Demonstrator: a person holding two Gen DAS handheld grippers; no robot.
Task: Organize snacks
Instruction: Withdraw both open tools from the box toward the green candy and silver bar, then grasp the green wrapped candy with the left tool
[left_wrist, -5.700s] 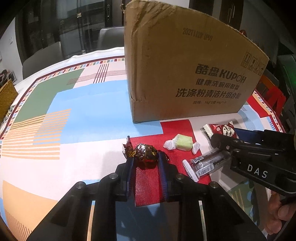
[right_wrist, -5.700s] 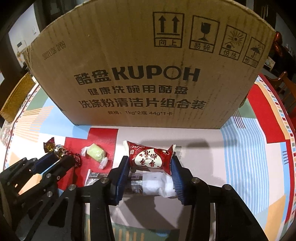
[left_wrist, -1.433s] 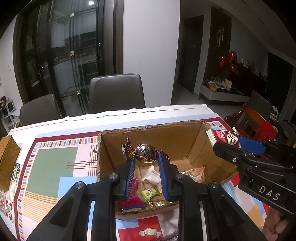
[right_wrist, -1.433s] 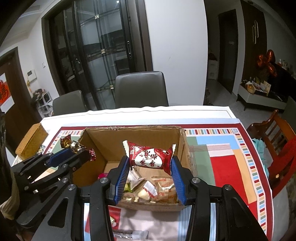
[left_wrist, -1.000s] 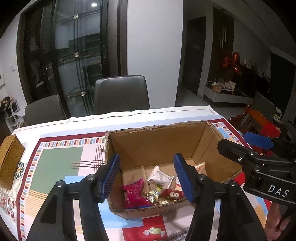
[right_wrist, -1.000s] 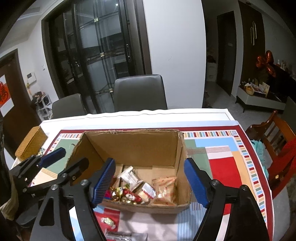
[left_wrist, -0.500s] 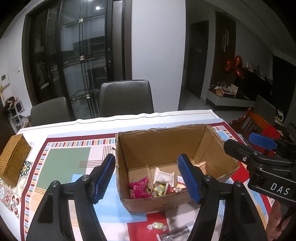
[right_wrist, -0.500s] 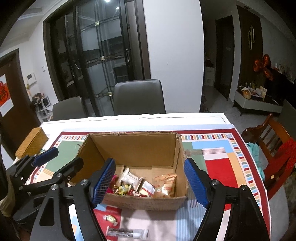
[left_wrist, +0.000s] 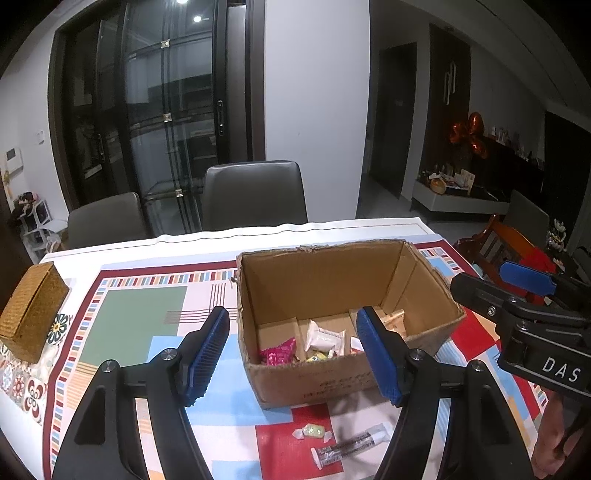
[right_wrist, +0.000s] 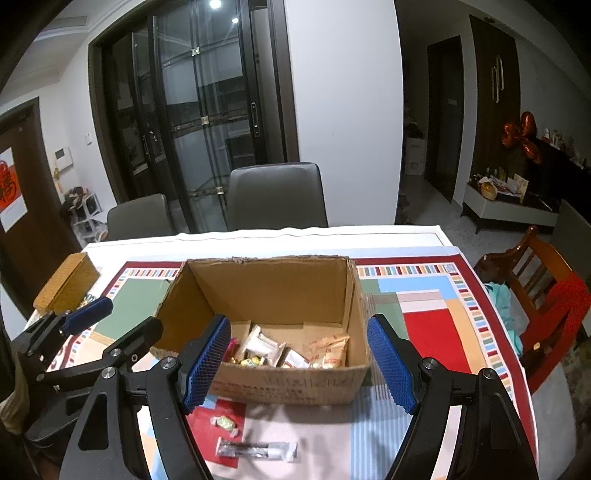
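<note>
While both your tools hang above the table with nothing in them, here's the state:

left gripper (left_wrist: 291, 354): blue pads spread wide, jaws have just been opening, nothing between them; lower centre of the left wrist view.
right gripper (right_wrist: 297, 363): blue pads spread wide, empty; lower centre of the right wrist view.
open brown cardboard box (right_wrist: 288, 384): centre of frame, upright on the patterned tablecloth (right_wrist: 424, 325), several wrapped snacks (right_wrist: 264, 347) already on its floor.
small pale-green twist-wrapped candy (right_wrist: 222, 422): on the red patch, in front of the box's near wall, lower left of centre in the right wrist view.
long clear-and-dark wrapped snack bar (right_wrist: 256, 450): lying flat just below the candy, apart from it, bottom centre.
candy handling: likely very light, with a firm lump in the middle and floppy twisted ends; pinch across the middle, not the ends.
bar handling: likely light, crinkly film, slippery; flat profile, so close across its narrow width at mid-length. Contents may snap if you squeeze hard.
progress: two pieces left outside, as far as your views show.
</note>
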